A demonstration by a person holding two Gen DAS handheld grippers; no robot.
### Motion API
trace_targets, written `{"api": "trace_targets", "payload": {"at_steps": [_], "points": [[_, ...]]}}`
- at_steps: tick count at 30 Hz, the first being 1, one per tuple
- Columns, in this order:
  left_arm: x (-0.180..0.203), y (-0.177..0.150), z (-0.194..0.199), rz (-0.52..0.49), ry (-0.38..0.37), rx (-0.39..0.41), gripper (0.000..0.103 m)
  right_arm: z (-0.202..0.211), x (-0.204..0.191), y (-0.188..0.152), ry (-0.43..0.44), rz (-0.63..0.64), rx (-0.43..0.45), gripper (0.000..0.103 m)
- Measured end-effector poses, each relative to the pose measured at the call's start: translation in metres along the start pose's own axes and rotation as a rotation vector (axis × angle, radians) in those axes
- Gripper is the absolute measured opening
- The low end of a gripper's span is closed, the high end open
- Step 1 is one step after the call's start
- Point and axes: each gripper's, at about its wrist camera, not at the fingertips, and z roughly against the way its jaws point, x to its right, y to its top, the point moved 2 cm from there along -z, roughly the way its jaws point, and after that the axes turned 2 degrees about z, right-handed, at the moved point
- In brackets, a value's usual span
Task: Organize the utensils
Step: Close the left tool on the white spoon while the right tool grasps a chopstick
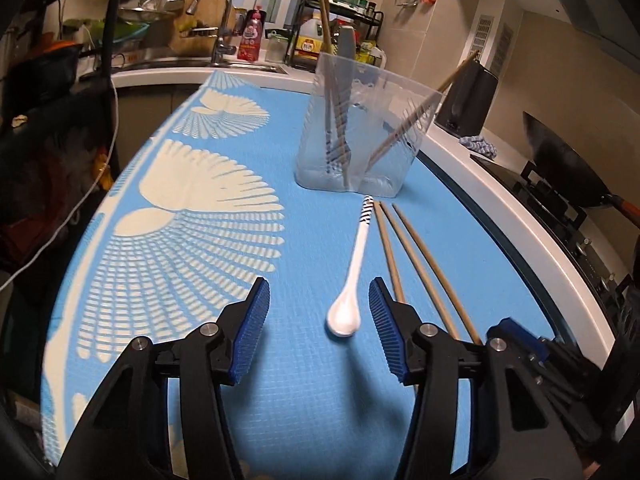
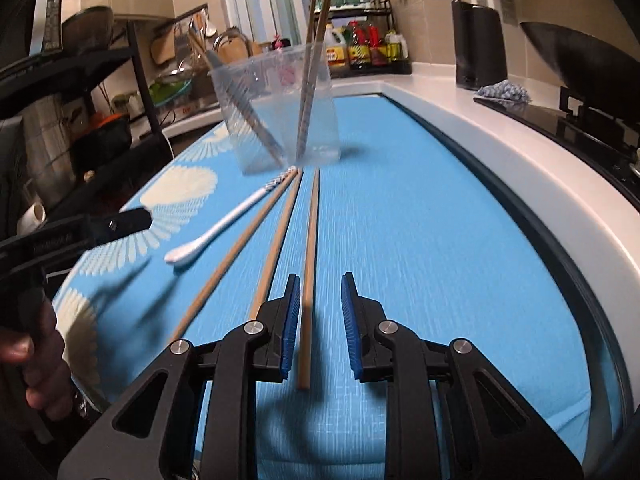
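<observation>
A white spoon [image 1: 352, 280] with a striped handle lies on the blue mat [image 1: 320, 400], its bowl between the tips of my open left gripper [image 1: 319, 300]. Three wooden chopsticks [image 1: 416, 264] lie beside it to the right. A clear plastic holder [image 1: 360, 132] stands beyond, with chopsticks and a spoon in it. In the right wrist view my right gripper [image 2: 320, 300] is open, low over the mat, with the rightmost chopstick [image 2: 310, 264] between its jaws, close to the left pad. The spoon [image 2: 224, 220] and the holder [image 2: 276, 112] show there too.
A black kettle [image 1: 468, 96] and a blue cloth [image 1: 478, 144] sit on the white counter at right. A wok [image 1: 560, 168] stands on the stove. A sink with a tap [image 1: 220, 20] and a bottle rack [image 1: 336, 28] are behind. My left gripper body [image 2: 80, 232] shows at left.
</observation>
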Motion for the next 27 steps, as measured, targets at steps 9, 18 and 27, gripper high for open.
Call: {"api": "trace_targets", "payload": {"at_steps": [9, 18, 27], "points": [[-0.01, -0.006, -0.032, 0.098, 0.011, -0.064, 0.04, -0.004, -0.002, -0.011, -0.018, 0.046, -0.023, 0.02], [0.014, -0.015, -0.032, -0.052, 0.08, -0.09, 0.024, 0.0, -0.006, -0.013, -0.039, 0.064, -0.023, 0.009], [0.014, -0.024, -0.019, -0.074, 0.06, -0.077, 0.008, 0.003, -0.003, -0.014, -0.054, 0.064, -0.028, 0.006]]}}
